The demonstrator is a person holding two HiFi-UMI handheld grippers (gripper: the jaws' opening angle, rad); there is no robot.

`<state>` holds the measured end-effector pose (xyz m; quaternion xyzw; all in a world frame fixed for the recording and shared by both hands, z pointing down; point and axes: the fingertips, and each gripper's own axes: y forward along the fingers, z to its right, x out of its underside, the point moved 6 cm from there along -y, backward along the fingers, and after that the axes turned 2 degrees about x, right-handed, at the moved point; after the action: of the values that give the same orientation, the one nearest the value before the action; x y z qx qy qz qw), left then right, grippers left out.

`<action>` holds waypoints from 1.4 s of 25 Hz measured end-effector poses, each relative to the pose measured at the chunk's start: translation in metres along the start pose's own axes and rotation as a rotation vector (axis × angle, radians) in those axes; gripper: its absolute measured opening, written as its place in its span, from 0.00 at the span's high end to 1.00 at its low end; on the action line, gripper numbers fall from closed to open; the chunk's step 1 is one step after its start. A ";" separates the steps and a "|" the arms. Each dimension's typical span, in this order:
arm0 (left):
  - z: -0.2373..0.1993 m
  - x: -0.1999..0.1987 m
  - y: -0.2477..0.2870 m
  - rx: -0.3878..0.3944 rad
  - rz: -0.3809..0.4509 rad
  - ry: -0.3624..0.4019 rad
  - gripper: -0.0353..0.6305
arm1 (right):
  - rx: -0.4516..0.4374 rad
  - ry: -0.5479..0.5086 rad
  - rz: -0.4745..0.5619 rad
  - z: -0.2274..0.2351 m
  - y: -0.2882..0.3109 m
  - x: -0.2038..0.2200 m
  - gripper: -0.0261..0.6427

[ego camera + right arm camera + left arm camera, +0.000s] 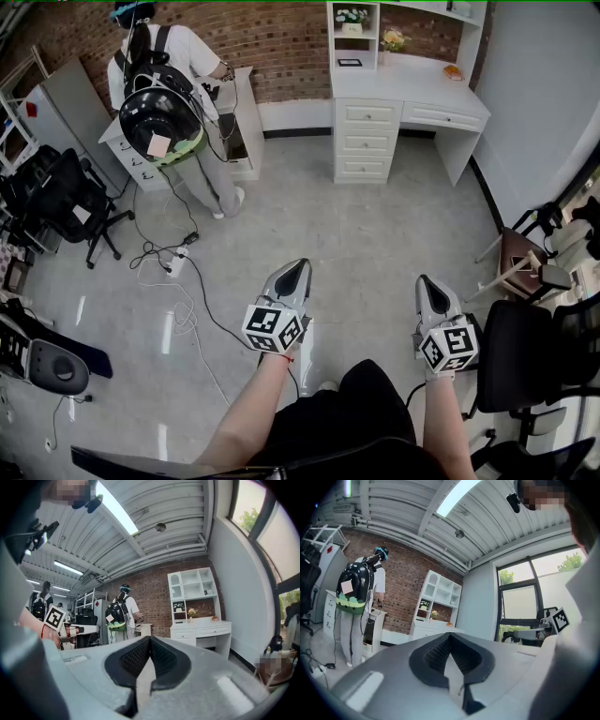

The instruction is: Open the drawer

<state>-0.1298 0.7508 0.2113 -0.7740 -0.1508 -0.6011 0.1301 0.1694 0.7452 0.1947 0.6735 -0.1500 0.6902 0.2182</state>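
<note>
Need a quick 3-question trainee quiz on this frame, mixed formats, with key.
1. True or false: the right claw is gripping a drawer handle.
2. What sits on top of the white desk? A flowers; B a laptop; C a kettle.
3. Fill in: the desk's tall stack has ___ drawers.
Key: 1 false, it is shut on nothing, well short of the desk; 2 A; 3 three.

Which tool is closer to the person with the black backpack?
Left. The left tool is below and right of the person; the right tool is farther out to the right.
</note>
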 end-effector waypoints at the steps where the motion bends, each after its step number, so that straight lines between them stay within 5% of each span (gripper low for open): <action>1: -0.002 0.001 0.002 0.000 -0.001 -0.003 0.94 | -0.002 -0.002 -0.003 0.000 0.002 0.001 0.96; 11: -0.031 0.011 0.052 -0.013 -0.007 -0.006 0.94 | -0.007 0.005 -0.017 0.035 0.059 0.018 0.96; 35: -0.093 0.010 0.276 -0.113 -0.014 -0.008 0.94 | -0.110 0.044 -0.035 0.196 0.252 0.016 0.96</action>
<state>-0.1025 0.4616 0.2386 -0.7814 -0.1225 -0.6065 0.0814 0.2124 0.4319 0.2415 0.6475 -0.1711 0.6917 0.2701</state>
